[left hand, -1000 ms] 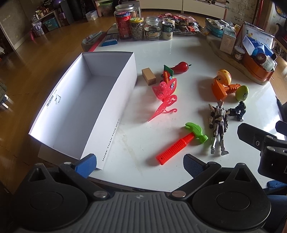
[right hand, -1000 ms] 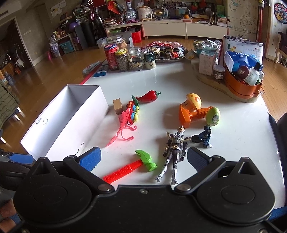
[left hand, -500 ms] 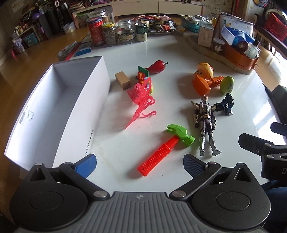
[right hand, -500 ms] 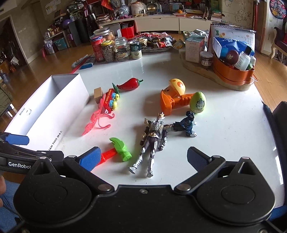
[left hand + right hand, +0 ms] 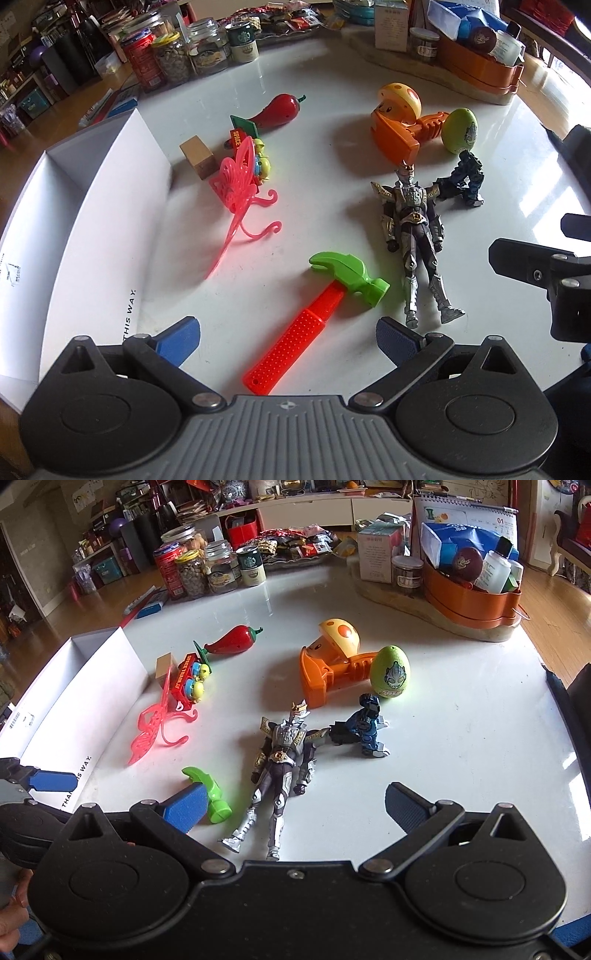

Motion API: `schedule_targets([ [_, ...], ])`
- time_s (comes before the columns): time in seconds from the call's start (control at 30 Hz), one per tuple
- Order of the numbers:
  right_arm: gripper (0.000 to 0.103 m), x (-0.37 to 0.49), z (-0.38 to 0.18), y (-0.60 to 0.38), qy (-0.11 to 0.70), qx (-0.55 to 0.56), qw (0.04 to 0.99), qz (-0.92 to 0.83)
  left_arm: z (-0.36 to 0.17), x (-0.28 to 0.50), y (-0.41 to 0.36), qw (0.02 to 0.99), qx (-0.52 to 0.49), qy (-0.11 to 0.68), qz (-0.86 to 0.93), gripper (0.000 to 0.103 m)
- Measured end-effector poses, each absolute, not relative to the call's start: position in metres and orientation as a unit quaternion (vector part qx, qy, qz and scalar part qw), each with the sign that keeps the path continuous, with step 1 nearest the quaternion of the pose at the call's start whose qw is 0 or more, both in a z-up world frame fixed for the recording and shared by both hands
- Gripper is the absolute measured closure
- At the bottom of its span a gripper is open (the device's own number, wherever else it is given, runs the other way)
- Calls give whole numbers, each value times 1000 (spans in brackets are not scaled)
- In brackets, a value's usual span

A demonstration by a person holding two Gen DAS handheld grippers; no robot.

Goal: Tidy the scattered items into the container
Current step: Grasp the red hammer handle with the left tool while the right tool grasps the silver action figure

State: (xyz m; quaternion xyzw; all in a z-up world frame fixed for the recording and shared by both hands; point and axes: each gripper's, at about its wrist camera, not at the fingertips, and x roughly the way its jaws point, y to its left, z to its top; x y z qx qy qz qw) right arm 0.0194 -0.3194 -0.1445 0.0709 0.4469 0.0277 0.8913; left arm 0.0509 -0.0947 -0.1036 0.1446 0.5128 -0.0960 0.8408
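Hammer (image 5: pixel 317 317) lying between left fingers (image 5: pixel 179 338); box (image 5: pixel 88 236) sitting left; figure (image 5: pixel 277 771) lying between right fingers (image 5: pixel 406 806).

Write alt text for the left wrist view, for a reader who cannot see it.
The open left gripper hovers over a toy hammer on a white table. An empty white box lies left; an armoured figure and other toys lie scattered beyond.

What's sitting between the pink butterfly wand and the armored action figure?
Only the toy hammer, its green head nearest the gap's lower part; otherwise bare white table, shown in the left wrist view.
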Motion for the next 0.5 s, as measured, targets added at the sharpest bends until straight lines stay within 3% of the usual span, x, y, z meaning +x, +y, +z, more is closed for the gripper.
schedule_targets([
  [0.5, 8, 42, -172, -303, 451, 83, 887, 51, -136, 57, -80, 823, 128, 540, -122, 2],
])
